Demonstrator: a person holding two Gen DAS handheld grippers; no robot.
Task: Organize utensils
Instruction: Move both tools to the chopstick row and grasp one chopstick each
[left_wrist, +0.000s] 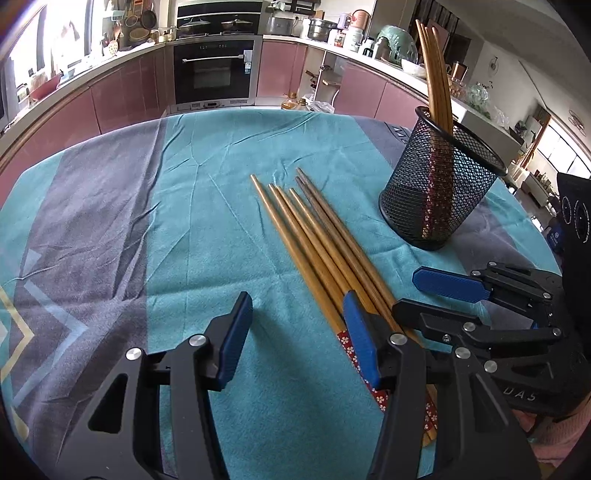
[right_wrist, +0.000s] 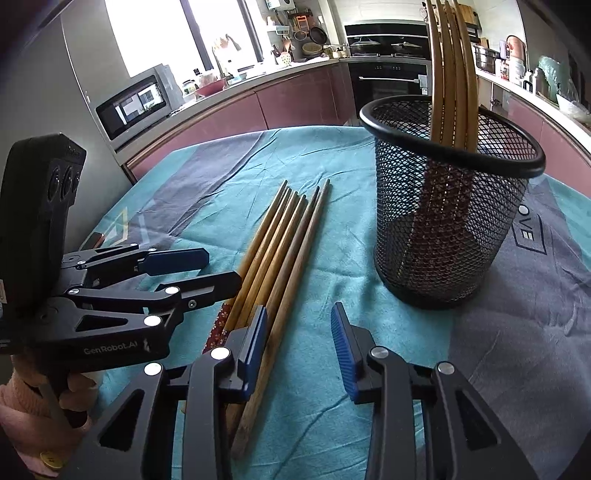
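Left gripper (left_wrist: 295, 325), jaws apart, sits low at the near, patterned end of the loose chopsticks (left_wrist: 314, 243); one pad rests against the bundle's edge, nothing lies between the pads. Right gripper (right_wrist: 299, 332), jaws likewise apart and empty, flanks the same end on the cup's side. Mesh cup (right_wrist: 450, 206) stands upright on the bench cloth (left_wrist: 184, 221), just beyond the bundle's tips and to one side. Several chopsticks already stand in the cup; about six lie flat outside it, side by side. Judged roughly half done: the loose bundle remains to be lifted and dropped in.
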